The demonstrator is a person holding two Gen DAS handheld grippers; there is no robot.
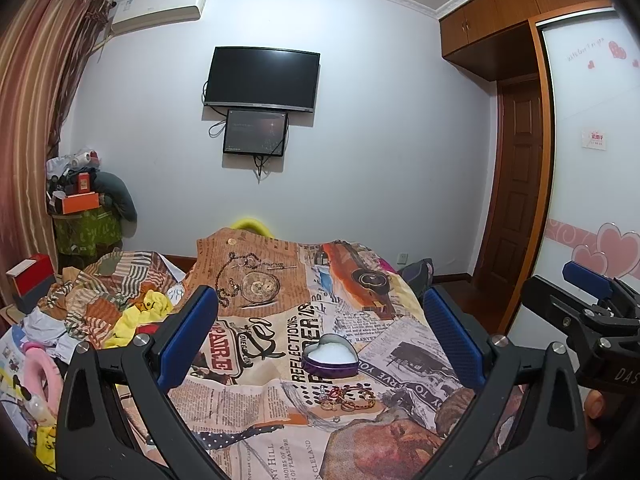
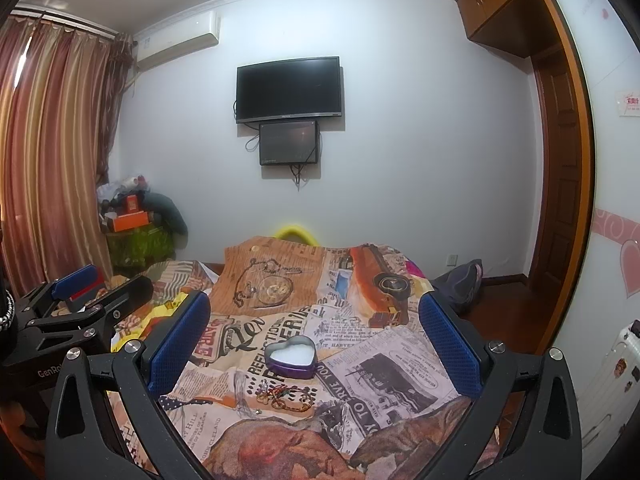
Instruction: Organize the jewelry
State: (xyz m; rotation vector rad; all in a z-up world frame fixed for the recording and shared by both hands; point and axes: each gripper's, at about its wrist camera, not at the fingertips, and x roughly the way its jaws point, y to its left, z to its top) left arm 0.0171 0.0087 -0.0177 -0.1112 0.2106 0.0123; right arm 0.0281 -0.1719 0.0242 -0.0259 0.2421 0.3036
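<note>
A purple heart-shaped tin [image 1: 330, 356] with a white lining sits open on the newspaper-print cloth [image 1: 260, 332]; it also shows in the right wrist view [image 2: 292, 357]. A small pile of bracelets and rings [image 1: 347, 398] lies on the cloth just in front of the tin, also seen in the right wrist view [image 2: 286, 397]. My left gripper [image 1: 320, 340] is open and empty, raised above tin and jewelry. My right gripper [image 2: 316, 344] is open and empty, likewise held above them. The right gripper shows at the right edge of the left wrist view [image 1: 588, 304].
The cloth covers a bed or table with crumpled clothes [image 1: 120, 304] and a pink ring [image 1: 44, 376] at the left. A white suitcase [image 2: 608, 380] stands at the right by the wardrobe. A TV [image 1: 262, 78] hangs on the far wall.
</note>
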